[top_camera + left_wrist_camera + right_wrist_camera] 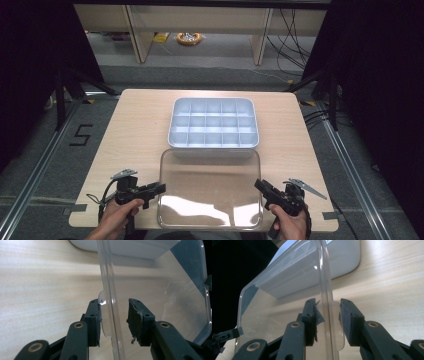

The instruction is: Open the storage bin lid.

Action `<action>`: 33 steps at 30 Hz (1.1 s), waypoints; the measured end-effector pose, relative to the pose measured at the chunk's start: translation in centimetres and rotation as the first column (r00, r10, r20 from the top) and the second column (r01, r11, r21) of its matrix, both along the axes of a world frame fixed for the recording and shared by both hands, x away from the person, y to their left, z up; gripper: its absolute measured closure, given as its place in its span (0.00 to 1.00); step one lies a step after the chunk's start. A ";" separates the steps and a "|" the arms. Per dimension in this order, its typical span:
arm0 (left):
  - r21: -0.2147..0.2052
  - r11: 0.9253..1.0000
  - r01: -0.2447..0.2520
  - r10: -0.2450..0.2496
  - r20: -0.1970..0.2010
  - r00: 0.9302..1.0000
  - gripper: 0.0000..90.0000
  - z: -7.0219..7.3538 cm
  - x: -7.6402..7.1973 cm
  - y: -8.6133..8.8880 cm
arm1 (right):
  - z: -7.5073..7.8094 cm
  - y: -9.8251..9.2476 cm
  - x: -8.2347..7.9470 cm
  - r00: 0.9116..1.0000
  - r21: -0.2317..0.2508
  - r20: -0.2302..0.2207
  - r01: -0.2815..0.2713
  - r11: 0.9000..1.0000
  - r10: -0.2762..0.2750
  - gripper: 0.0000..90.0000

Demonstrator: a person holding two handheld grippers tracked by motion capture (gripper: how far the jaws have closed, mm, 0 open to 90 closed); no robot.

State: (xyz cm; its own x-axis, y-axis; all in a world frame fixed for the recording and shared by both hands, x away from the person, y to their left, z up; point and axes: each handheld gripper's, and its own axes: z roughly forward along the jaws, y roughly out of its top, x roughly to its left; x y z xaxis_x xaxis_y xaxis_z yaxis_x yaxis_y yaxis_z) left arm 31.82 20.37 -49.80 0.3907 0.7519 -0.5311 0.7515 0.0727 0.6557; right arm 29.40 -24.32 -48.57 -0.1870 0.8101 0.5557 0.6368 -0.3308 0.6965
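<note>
- Left gripper (159, 188) is gripping the clear lid's (210, 187) left edge, jaws closed on its rim.
- Right gripper (258, 184) is clamping the right edge.
- Lid is sitting over the table (135, 125), just before the white compartment tray (214, 123).

Clear lid (210, 187), pale blue-grey tray (214, 145), light wood table (135, 130).

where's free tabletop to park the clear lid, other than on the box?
Bare wood lies left of the compartment box out to the table edge, and a matching strip on its right. A narrow band runs behind the box. The near middle is taken: the clear lid sits there between the left gripper and right gripper.
</note>
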 end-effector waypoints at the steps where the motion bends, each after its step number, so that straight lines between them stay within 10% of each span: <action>1: 0.003 1.000 -0.001 0.001 -0.006 1.000 0.69 -0.1 0.0 0.0 | 0.1 0.3 -0.1 1.000 0.053 -0.025 0.004 0.999 -0.002 0.75; 28: 0.118 0.992 0.051 -0.049 -0.021 0.999 0.56 -1.8 0.8 -0.9 | -2.2 0.6 1.4 0.990 0.021 -0.142 0.002 1.000 0.001 0.74; 29: 0.123 0.991 0.055 -0.053 -0.021 0.998 0.56 -1.8 0.8 -0.8 | -1.8 0.9 1.2 0.975 0.059 -0.223 0.025 0.998 -0.011 0.74; 33: 0.139 0.989 0.055 -0.055 -0.003 0.998 0.55 -1.9 0.8 -1.1 | -2.5 0.5 1.6 0.989 -0.012 -0.145 -0.003 1.000 0.001 0.73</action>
